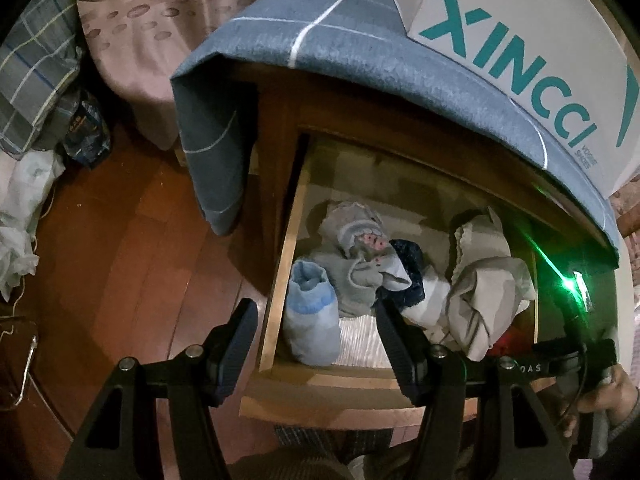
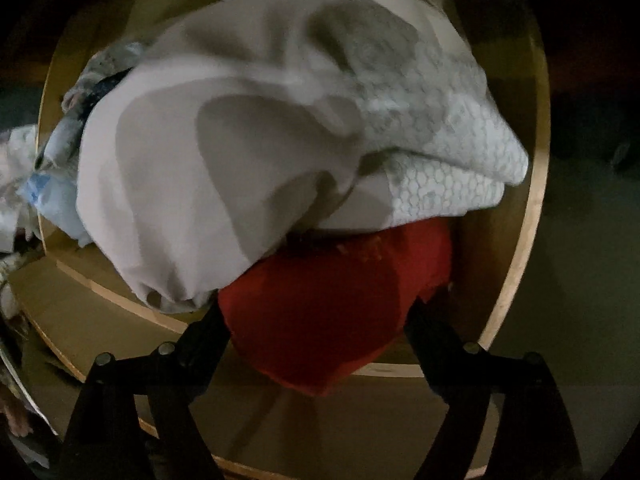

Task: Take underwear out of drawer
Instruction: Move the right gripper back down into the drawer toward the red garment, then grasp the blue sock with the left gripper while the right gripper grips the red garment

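The wooden drawer stands pulled open and holds several rolled socks and garments. A pale beige underwear lies at its right side over a red garment. My left gripper is open above the drawer's front left corner, holding nothing. In the right wrist view the beige underwear fills the frame and the red garment lies between my right gripper's wide-apart fingers. The fingertips are hidden by the red cloth. The right gripper's body shows at the drawer's right edge in the left wrist view.
A light blue sock roll and grey socks lie in the drawer's left half. A blue-grey cloth covers the cabinet top under a white XINCCI box. Wooden floor and a bed are to the left.
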Available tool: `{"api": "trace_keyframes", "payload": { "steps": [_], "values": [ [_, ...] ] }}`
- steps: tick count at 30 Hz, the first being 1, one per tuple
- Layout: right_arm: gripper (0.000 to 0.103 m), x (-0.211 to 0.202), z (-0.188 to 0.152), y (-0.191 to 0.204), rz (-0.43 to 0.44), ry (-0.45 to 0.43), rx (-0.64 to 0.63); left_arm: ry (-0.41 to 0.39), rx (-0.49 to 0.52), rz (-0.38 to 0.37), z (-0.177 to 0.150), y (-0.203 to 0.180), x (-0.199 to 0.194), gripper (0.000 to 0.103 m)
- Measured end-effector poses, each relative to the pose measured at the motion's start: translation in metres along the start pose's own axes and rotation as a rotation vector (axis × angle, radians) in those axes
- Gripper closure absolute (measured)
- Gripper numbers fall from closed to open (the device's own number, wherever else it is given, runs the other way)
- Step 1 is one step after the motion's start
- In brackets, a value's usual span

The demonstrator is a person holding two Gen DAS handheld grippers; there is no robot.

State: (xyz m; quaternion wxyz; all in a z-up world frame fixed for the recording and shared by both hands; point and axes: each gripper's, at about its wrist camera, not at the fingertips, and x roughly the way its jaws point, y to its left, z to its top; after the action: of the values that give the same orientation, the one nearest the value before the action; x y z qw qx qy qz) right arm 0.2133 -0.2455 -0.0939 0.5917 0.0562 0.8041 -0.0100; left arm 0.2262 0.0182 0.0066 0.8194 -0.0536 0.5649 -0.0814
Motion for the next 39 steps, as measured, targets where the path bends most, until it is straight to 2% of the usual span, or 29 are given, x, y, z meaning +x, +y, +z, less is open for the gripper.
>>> {"api": "trace_keyframes", "payload": {
  "steps": [2,5,7,14,18,21,24,25,29,32,39],
  "values": [
    [0.042,-0.004,-0.003,-0.004,0.012,-0.016,-0.008,0.006,0.007,0.008,0.0,0.0,0.0,0.04],
    [0.051,-0.013,-0.01,-0.002,0.022,-0.049,-0.019,0.017,0.025,0.02,0.001,-0.002,0.0,0.04],
    [0.053,-0.019,-0.015,-0.001,0.014,-0.078,-0.022,0.025,0.027,0.014,0.001,-0.003,-0.001,0.04],
    [0.055,-0.049,-0.04,-0.006,0.019,-0.229,-0.02,0.066,0.051,0.014,0.001,-0.011,-0.001,0.04],
    [0.055,-0.06,-0.057,0.004,0.03,-0.344,-0.043,0.14,0.066,0.009,0.004,-0.019,0.008,0.04],
    [0.055,-0.066,-0.065,0.003,0.026,-0.398,-0.065,0.198,0.077,0.02,0.006,-0.025,0.018,0.04],
    [0.055,-0.07,-0.075,-0.003,0.076,-0.439,-0.042,0.255,0.078,0.025,0.007,-0.027,0.031,0.04],
    [0.055,-0.075,-0.076,-0.019,0.088,-0.448,-0.035,0.276,0.071,0.029,0.007,-0.027,0.037,0.04],
    [0.055,-0.074,-0.071,-0.038,0.138,-0.464,-0.012,0.315,0.033,0.031,0.007,-0.023,0.056,0.04],
    [0.055,-0.07,-0.063,-0.041,0.167,-0.461,-0.004,0.312,0.016,0.04,0.008,-0.022,0.065,0.04],
    [0.055,-0.064,-0.057,-0.04,0.193,-0.452,0.016,0.272,0.045,0.065,0.013,-0.025,0.08,0.04]
  ]
}}
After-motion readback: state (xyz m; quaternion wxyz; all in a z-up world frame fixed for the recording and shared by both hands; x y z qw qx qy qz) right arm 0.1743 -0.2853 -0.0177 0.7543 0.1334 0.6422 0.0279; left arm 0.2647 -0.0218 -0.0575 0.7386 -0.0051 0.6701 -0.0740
